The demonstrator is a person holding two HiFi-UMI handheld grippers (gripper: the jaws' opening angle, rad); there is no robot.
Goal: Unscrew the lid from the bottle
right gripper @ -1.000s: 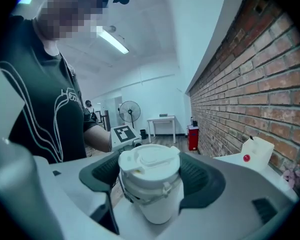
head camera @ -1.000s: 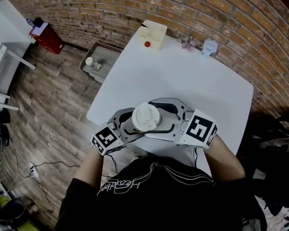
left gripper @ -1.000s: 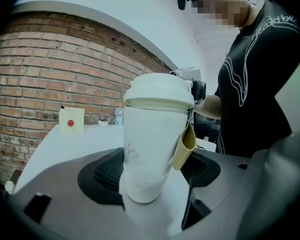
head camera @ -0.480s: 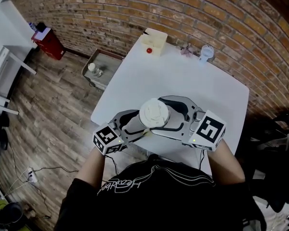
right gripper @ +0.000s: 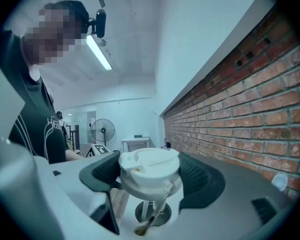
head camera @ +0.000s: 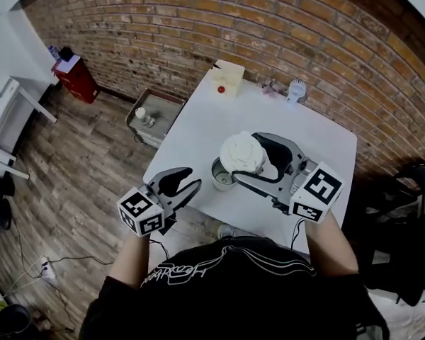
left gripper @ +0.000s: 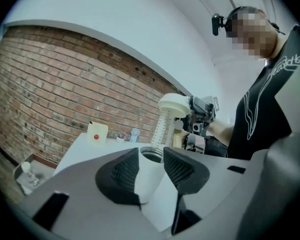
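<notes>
**Lid Off the Bottle: State of Jaws and Parts**

**1. Right gripper.** My right gripper (head camera: 249, 160) had its jaws clamped on the white lid (head camera: 239, 149), with one ribbed pad on each side of the rim. I held the lid in the air above the worktop (head camera: 283, 112), separated from the bottle (head camera: 222, 176). A perforated white tube (left gripper: 163, 128) hung from the underside of the lid and pointed down toward the bottle's mouth. I could not tell whether its lower end was inside the mouth.

**2. Left gripper.** My left gripper (head camera: 191, 178) was at the near left edge of the worktop, partly out over the wooden floor (head camera: 85, 161). Its jaws were closing with nothing clamped between them. In the left gripper view the bottle showed through the gap, standing ahead of the tips. In the head view the tips were near the bottle but apart from it.

**3. Bottle.** The bottle stood upright on the worktop with its mouth open, in the near left part of the surface. It was below the held lid and slightly to its left.

**4. Other items.** A cream box (head camera: 227, 76) with a red dot sat at the far corner of the worktop by the brick wall (head camera: 198, 27). A small white object (head camera: 295, 88) lay along the same far edge. A tray (head camera: 153, 116) sat on the floor to the left of the worktop.
</notes>
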